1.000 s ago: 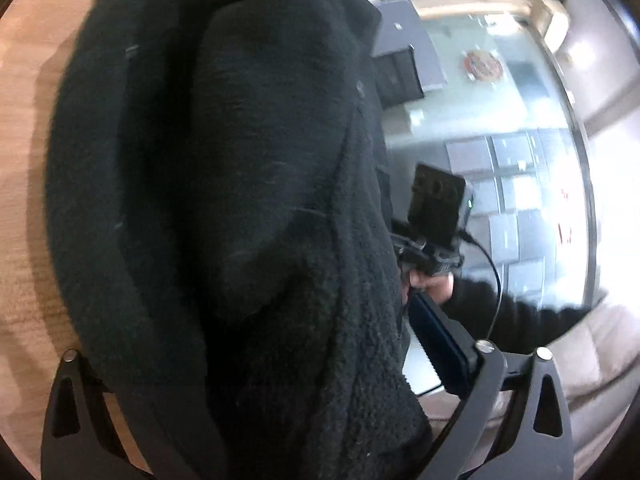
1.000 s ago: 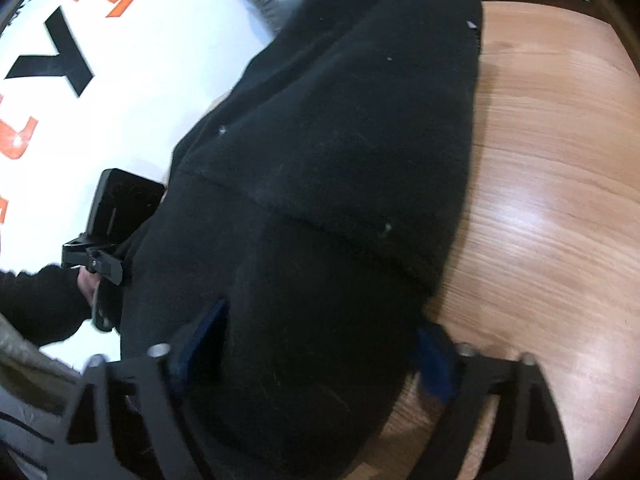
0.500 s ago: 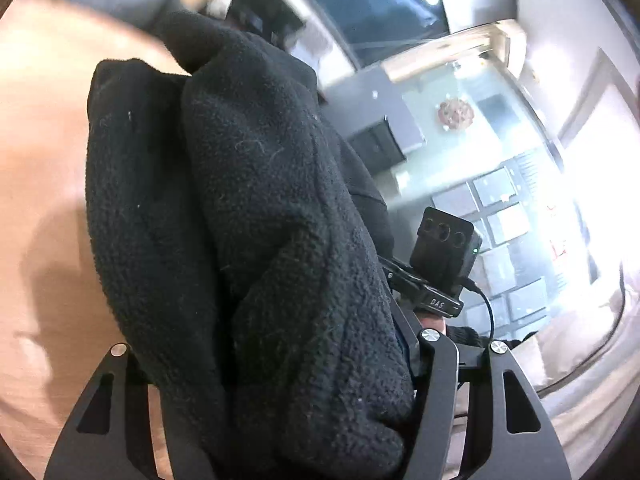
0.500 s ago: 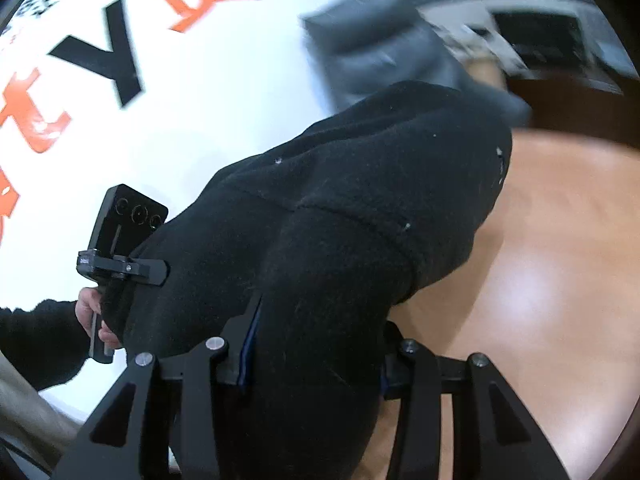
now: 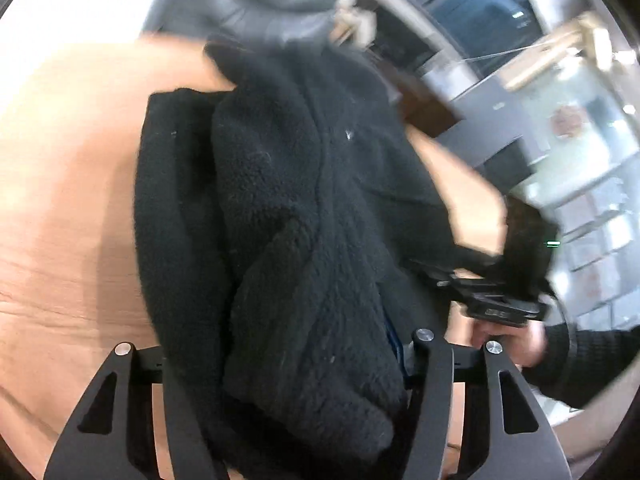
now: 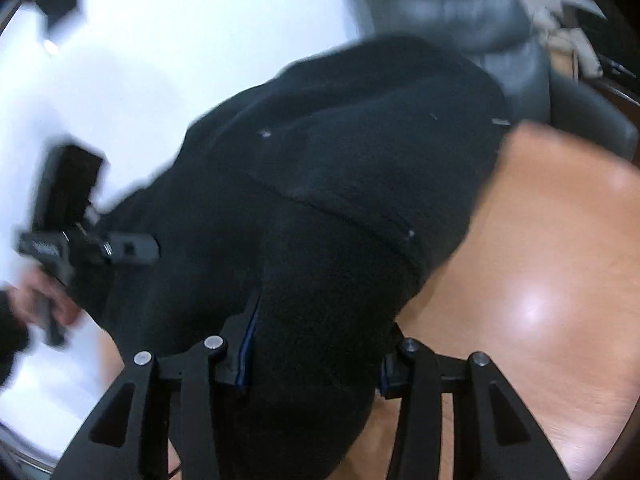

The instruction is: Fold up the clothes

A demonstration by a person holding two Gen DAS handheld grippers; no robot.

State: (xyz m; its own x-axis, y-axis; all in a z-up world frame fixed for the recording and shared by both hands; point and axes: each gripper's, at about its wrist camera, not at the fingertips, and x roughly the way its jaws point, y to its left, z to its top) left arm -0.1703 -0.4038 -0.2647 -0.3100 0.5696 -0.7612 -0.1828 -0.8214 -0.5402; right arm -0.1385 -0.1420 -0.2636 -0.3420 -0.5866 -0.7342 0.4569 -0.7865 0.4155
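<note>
A black fleece garment (image 5: 296, 216) is bunched up and held above the wooden table (image 5: 60, 208). My left gripper (image 5: 280, 364) is shut on its near end, the thick fabric filling the gap between the fingers. My right gripper (image 6: 312, 356) is shut on the same garment (image 6: 340, 184) from the other side. Each gripper shows in the other's view: the right one (image 5: 500, 292) with the hand behind it, the left one (image 6: 68, 236) at the left edge. The fingertips are hidden in fleece.
A dark grey chair (image 6: 460, 12) stands beyond the table's far edge, also in the left wrist view (image 5: 260, 4). A white wall (image 6: 180, 40) is behind. The wooden table (image 6: 552, 280) spreads to the right. A glass partition (image 5: 580, 140) is at the right.
Both grippers have lifted and tilted up with the garment. The table has dropped lower in view and the chair and room have come into sight. The jaws have closed tighter on the fleece.
</note>
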